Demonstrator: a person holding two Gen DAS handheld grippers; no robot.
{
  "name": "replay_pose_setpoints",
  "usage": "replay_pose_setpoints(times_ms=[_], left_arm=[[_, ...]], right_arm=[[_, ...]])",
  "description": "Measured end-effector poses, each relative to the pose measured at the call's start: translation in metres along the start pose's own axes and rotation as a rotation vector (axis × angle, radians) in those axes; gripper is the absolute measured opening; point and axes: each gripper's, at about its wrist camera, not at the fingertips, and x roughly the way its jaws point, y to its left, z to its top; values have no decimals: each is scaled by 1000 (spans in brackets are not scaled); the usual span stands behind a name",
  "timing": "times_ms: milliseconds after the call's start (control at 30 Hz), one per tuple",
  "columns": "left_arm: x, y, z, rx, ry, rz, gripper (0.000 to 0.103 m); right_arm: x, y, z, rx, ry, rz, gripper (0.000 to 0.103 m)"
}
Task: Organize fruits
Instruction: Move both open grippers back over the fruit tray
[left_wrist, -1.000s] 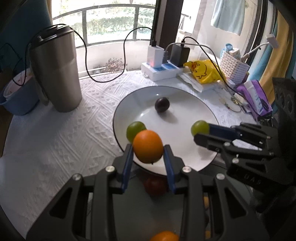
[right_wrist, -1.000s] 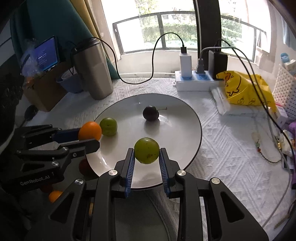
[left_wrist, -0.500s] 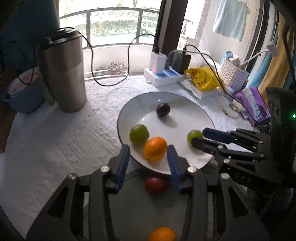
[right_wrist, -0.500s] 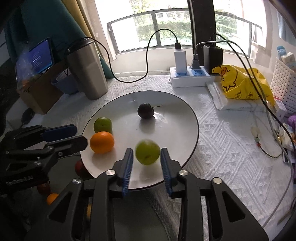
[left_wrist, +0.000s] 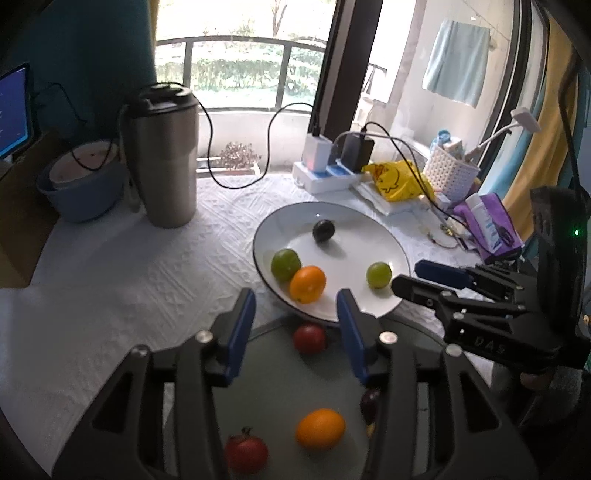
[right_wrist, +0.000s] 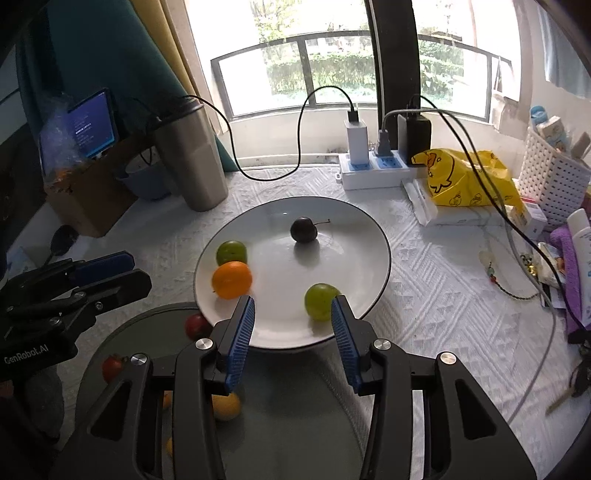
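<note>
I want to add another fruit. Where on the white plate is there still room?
The white plate is bare on the right, between the dark plum and the near green fruit. Its left edge is crowded: orange touching another green fruit.

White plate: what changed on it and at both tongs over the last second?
Both tongs let go. The left tongs opened and dropped the orange onto the white plate, touching a green fruit; the right tongs opened and left the other green fruit near the front rim. Both are now empty and drawn back. The dark plum and the steel tumbler stayed put.
</note>
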Motion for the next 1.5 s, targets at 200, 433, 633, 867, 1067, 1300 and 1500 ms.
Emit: replay_pose_setpoints(times_ms=[200,433,633,867,1067,1300,1500], left_arm=[[-19,6,-15,-15,-20,2,54],[-40,16,-34,-41,-37,6,54],[-51,23,-51,-49,-41,12,55],[-55,29,-68,-50,-26,19,55],[-55,29,-79,-52,-13,15,55],[-55,30,-92,-43,2,13,55],[-48,30,-101,-39,32,16,55]], right_arm=[[-18,12,-7,-6,-17,-9,45],[-32,27,-17,-22,-25,-20,45],[-41,42,-29,-36,-23,-25,45],[-44,50,-46,-30,-12,-26,45],[-45,57,-59,-28,2,-23,45],[-46,64,-80,-11,25,-6,45],[-43,73,-95,-20,50,19,45]])
